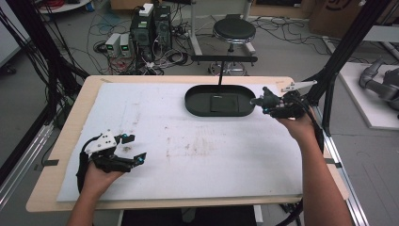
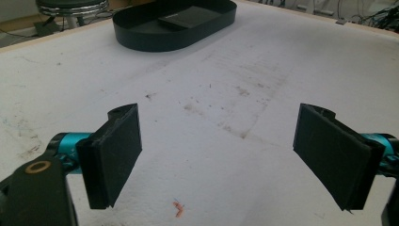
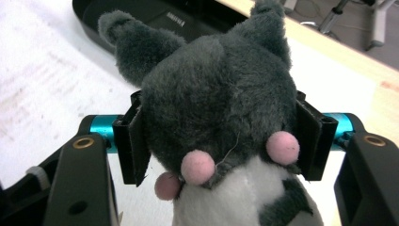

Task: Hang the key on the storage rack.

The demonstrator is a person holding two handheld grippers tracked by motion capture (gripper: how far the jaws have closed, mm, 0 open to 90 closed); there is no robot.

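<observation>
grey plush toy [image 3: 216, 117] sits pinched between the right gripper's [image 3: 219, 141] pads, its head squeezed at both sides, with the black oval tray [image 3: 94, 14] just beyond. left gripper [image 2: 235, 150], well apart, stands spread wide over the white mat [image 2: 226, 94], nothing between its pads.

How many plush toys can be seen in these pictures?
1. The grey plush toy sits between the fingers of the right gripper, near the black tray. Others may be hidden.

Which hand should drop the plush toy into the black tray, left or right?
Right. The right gripper is already clamped on the grey plush toy and sits right beside the black tray. The left gripper stands open with nothing between its jaws, near the table's front left corner, far from the tray.
</observation>
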